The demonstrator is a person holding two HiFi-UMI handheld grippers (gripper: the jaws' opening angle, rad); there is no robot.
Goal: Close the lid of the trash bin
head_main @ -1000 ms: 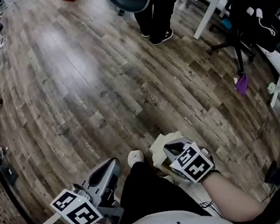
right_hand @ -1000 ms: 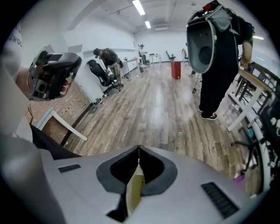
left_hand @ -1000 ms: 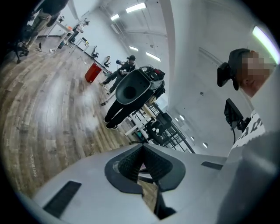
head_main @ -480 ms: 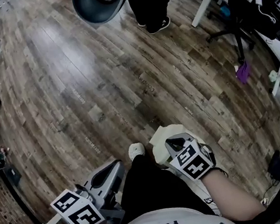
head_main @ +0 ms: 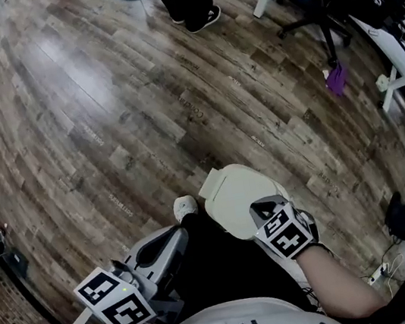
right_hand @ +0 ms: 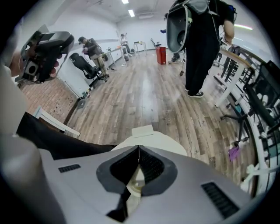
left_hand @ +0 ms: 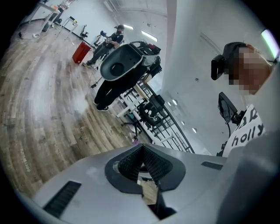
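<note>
In the head view the cream trash bin lid (head_main: 233, 194) is lying flat, the right gripper (head_main: 262, 206) sitting over its near edge, the left gripper (head_main: 171, 239) hanging left of the lid. In the left gripper view the jaws are pressing together, empty. In the right gripper view the jaws are meeting too, gripping nothing, just above the lid
</note>
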